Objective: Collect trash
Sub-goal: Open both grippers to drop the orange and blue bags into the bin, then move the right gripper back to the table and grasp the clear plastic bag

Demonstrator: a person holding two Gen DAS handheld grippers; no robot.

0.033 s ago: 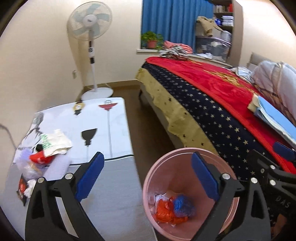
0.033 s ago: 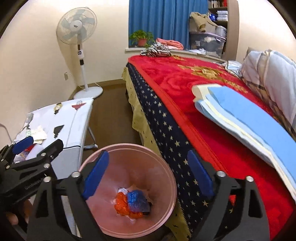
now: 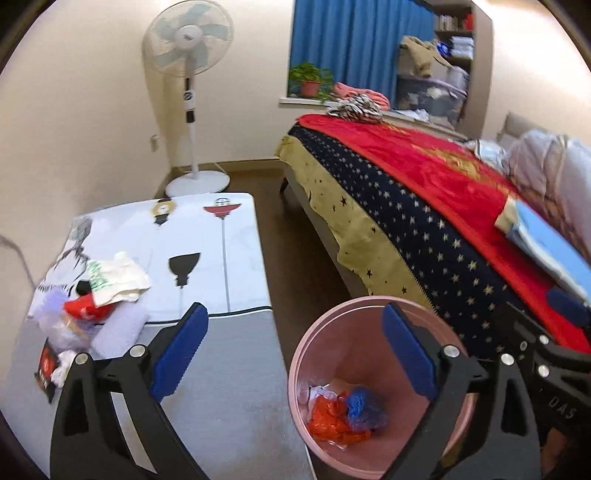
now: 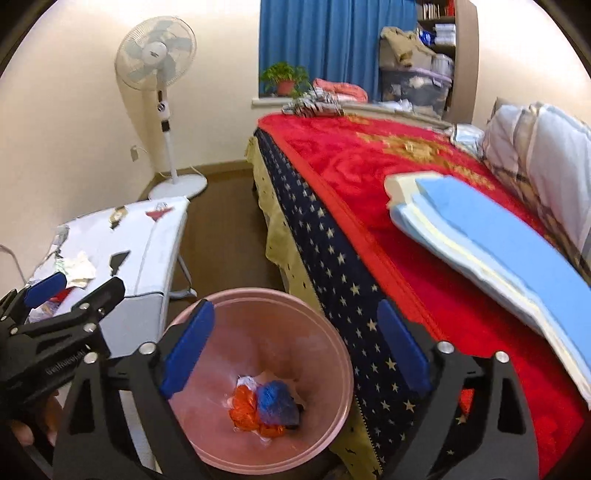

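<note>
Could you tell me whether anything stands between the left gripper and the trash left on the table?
Nothing visible does. The trash pile lies on the table, left of the left gripper, with bare tabletop between. Its jaws are opening, nothing between them.

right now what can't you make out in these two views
- Pink trash bin: near rim cut off by the bottom edge and hidden by the left gripper, whose jaws are opening.
- Trash pile on the folding table: items overlap, too blurred to name.
- Right gripper, jaws opening, nothing between: its finger hides the bin's left rim.
- Shelf contents: too small.
</note>
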